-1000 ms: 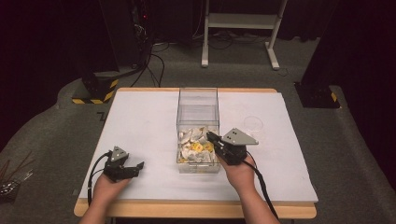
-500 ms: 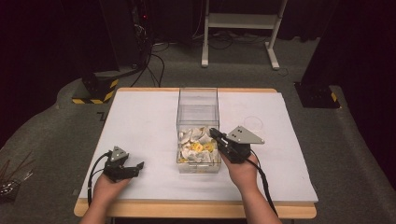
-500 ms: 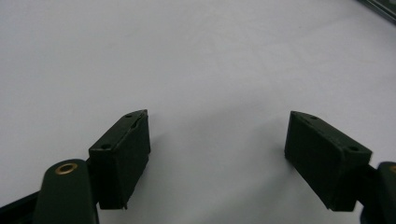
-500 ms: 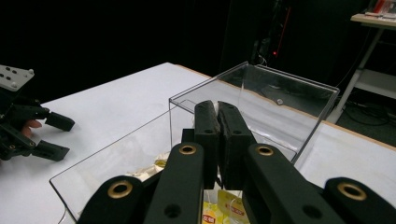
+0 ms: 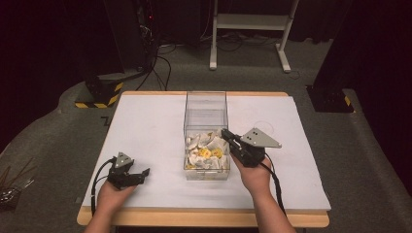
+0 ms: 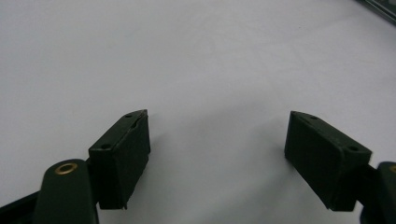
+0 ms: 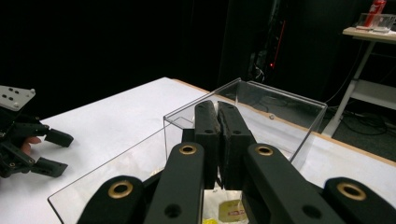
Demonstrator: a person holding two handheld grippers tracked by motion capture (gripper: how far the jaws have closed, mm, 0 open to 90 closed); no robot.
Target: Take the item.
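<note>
Since a second ago, the right tool (image 5: pixel 226 134) is edging a little to the right along the near right side of the clear, tall rectangular plastic box (image 5: pixel 206 104), its grey three-cornered plate now sitting farther from the box wall; the left tool (image 5: pixel 142 174) is staying put near the front left corner of the white-topped wooden desk (image 5: pixel 145 121). At the right tool, the jaws are pressing flat against each other, holding nothing, and pointing over the box's near right rim; in the right gripper view the box's open top is stretching away beyond the jaws. At the left tool, the jaws are standing wide apart and empty, hovering low over bare white desk surface, well apart from the box. Inside the box, a heap of small white and yellow wrapped packets (image 5: pixel 206 151) is lying on the floor at the near end; the far end is looking bare. A hand (image 5: pixel 253 175) is gripping the right tool from behind; another hand (image 5: pixel 111 196) is gripping the left tool at the desk's front edge.
</note>
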